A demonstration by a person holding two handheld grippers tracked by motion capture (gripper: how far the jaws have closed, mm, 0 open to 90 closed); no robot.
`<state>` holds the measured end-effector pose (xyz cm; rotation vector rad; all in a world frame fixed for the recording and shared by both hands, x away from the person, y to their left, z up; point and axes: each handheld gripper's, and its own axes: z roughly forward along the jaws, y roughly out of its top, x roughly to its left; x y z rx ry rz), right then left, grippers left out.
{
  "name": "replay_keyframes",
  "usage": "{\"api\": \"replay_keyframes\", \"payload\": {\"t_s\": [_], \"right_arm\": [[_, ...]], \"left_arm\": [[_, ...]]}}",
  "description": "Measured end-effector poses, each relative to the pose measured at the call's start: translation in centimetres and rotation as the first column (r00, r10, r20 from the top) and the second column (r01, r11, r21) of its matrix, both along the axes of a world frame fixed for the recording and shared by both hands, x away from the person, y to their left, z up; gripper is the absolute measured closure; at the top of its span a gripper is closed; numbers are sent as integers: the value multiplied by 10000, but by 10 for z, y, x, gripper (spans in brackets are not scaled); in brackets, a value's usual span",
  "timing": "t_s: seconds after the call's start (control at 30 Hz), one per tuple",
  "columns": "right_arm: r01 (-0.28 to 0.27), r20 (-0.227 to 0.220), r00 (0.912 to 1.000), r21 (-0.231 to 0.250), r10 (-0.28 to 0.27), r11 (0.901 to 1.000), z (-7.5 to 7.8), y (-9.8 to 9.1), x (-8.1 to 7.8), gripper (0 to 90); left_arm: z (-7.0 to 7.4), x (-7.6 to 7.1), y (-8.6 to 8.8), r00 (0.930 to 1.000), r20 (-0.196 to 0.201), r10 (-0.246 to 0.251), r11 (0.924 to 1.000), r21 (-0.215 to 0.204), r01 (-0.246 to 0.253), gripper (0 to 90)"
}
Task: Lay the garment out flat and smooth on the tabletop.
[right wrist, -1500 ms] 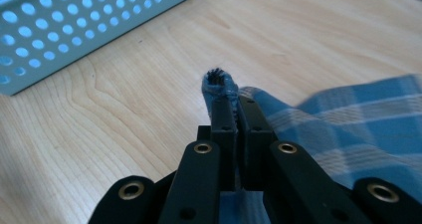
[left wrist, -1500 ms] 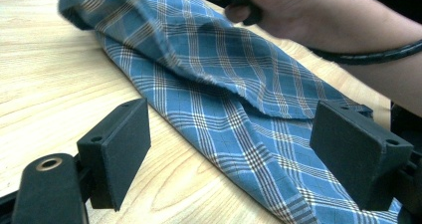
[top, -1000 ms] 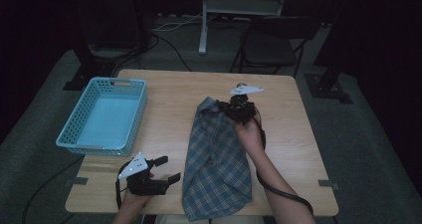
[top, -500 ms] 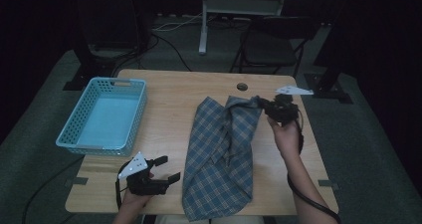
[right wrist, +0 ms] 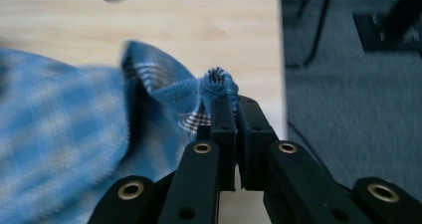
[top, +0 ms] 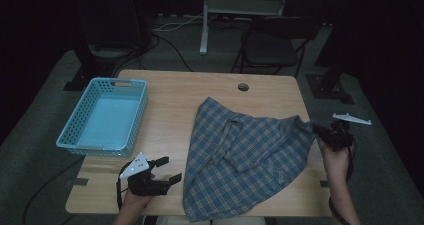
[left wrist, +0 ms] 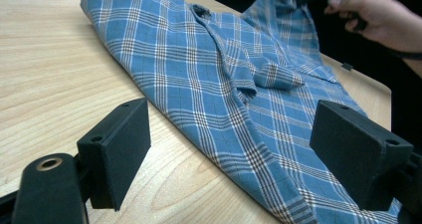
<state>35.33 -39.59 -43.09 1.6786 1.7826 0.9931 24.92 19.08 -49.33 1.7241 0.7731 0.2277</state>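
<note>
At the right edge of the table (top: pixel 165 92), right gripper (top: pixel 324 133) has its jaws clamped tight on a bunched corner of the blue plaid shirt (top: pixel 240 157); in the right gripper view the pinch of fabric (right wrist: pixel 219 82) pokes out just past the closed tips. That corner sits right at, or slightly past, the table's right edge. Shirt covers the centre-right of the tabletop, partly spread: one point toward the far side near the cable hole (top: pixel 243 87), a broad hem at the near edge, slightly overhanging it, the held corner drawn out to the right. Its long axis now runs roughly near-left to far-right, with the cloth taut-ish toward the gripped corner. Left gripper (top: pixel 165 171) sits at the near-left on the table, jaws wide apart, holding nothing; in its own view the shirt's near-left edge (left wrist: pixel 219 149) lies straight ahead between the open jaws, close but not touching. So the free near-left hem lies just right of the left gripper, and that hand is clearly the nearer one to it; my read is the next grab is there, opposing the right-hand pull. Light blue basket (top: pixel 75 135) stands far-left, well apart from the shirt.
</note>
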Motion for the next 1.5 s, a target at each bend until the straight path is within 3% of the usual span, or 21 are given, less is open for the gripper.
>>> {"api": "replay_keyframes", "payload": {"t_s": [0.2,0.3,0.43,0.57,0.67,0.83,0.9,0.97,1.03,1.2,1.37,1.5], "right_arm": [[723,-683,9952,274,-703,9970,-33,-27,-4,869],[845,-854,9930,329,-814,9959,-42,-33,-8,866],[994,-1020,9902,376,-951,9943,-50,-38,-11,844],[1325,-1050,9861,307,-1286,9907,-55,-41,-15,731],[1533,-1009,9837,411,-1485,9873,-57,-42,-18,572],[1770,-760,9822,675,-1719,9819,-56,-41,-29,384],[1665,-698,9845,837,-1609,9825,-56,-37,-34,318],[1525,-341,9882,1054,-1496,9827,-55,-31,-40,267],[1177,-294,9929,953,-1154,9885,-54,-25,-44,191],[641,129,9978,623,-650,9960,-56,-9,-55,177],[129,935,9954,777,-202,9969,-58,5,-69,177],[-227,1283,9917,918,107,9955,-63,13,-76,177]], "left_arm": [[1,2,-1,10000,10,-66,9997,225,65,169],[1,4,-1,10000,-14,-57,9998,213,58,169],[2,7,-7,9998,115,-176,9975,685,167,169],[4,12,-16,9996,116,-244,9941,1058,231,170],[6,16,-22,9996,106,-278,9922,1215,263,170],[12,21,-27,9998,96,-178,9914,1295,164,170],[15,24,-30,9997,137,-180,9910,1327,161,170],[19,25,-33,9993,320,-196,9899,1408,149,170],[22,27,-36,9991,368,-212,9892,1455,156,170],[31,33,-47,9987,374,-333,9856,1668,267,169],[41,42,-61,9973,438,-595,9826,1788,507,170],[46,52,-76,9967,400,-713,9792,1932,623,170]]}}
